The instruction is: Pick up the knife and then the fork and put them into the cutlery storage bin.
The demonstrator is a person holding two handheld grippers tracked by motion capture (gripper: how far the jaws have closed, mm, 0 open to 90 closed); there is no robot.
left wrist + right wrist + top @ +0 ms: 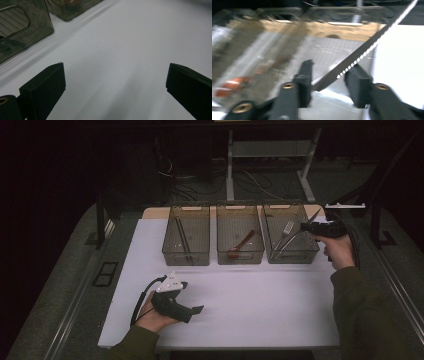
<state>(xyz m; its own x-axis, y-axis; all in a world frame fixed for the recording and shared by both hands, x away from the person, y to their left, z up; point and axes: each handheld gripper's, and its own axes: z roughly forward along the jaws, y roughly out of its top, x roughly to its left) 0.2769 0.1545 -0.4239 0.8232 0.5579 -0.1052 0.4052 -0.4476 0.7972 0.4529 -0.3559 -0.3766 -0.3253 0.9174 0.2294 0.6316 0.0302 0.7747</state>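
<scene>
Right hand-held gripper [328,80] open around knife [367,47] over right bin [291,251].

- No writing, label, brand, number or sign can be read in any of the three views.
- The three clear plastic bins [240,234] and the white table [250,305] bear no legible marks.

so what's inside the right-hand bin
The right-hand bin holds a fork, tines up, leaning on its back wall. A serrated knife slants in between the right gripper jaws, which stand open around it. The bin's tinted front wall blurs the floor beneath them.
</scene>
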